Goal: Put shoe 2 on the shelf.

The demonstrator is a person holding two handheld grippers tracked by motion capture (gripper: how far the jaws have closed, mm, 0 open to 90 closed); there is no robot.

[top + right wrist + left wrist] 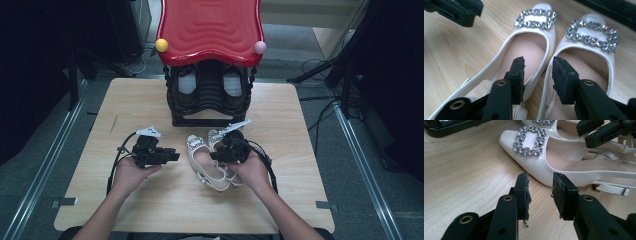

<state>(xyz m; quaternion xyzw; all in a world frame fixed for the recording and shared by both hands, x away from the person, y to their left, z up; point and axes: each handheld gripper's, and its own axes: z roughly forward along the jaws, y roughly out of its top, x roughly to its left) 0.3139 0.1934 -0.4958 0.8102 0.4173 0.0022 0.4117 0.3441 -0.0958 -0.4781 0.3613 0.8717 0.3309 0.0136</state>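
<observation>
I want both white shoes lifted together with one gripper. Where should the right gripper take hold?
Probably the two inner side walls, from above: the white shoes lie side by side with those edges touching, and the right gripper hangs open right over them, one finger per shoe.

A light wooden table (150, 200) carries a black shoe rack (210, 107) at twelve o'clock and two white buckled shoes (205, 162) side by side, touching, near centre.

Dim, bluish light; soft focus.
</observation>
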